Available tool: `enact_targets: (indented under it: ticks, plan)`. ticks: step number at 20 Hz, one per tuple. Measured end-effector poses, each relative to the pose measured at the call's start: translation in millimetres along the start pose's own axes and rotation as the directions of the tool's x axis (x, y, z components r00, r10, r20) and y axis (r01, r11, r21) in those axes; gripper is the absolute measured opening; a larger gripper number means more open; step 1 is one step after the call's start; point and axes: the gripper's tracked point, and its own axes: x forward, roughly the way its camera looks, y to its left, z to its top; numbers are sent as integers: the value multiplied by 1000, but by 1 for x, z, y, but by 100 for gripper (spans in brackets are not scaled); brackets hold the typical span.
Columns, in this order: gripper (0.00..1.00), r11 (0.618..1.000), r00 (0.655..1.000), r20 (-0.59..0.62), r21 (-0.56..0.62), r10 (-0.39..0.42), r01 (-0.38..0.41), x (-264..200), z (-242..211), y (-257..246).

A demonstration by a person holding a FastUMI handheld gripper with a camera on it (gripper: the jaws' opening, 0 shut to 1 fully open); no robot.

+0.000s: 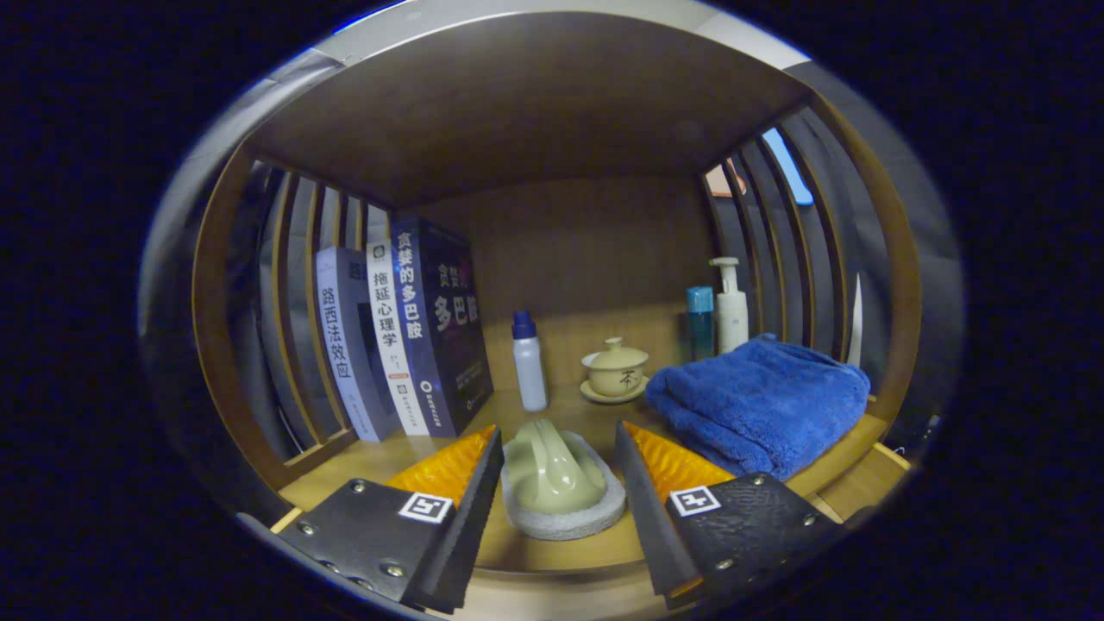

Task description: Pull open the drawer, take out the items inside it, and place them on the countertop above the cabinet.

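Green-handled scrubber [562, 483] sits on the bench between the open tongs [559, 504], fingers clear of it on both sides; risk: dragged on withdrawal if not fully released, or a finger catching the blue towel [759, 404] just beside.

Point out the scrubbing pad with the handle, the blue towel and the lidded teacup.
Scrubbing pad [556, 474]: gripper view, on its handle, between the open fingers.
Blue towel [763, 401]: gripper view, top fold.
Lidded teacup [616, 369]: gripper view, cup body.
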Motion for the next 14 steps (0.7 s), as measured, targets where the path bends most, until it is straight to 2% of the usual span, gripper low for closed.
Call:
enact_targets:
  ticks: [14]
  plan:
    - [77, 1000, 1000, -26, 10, 6, -6, 2, -7, -1]
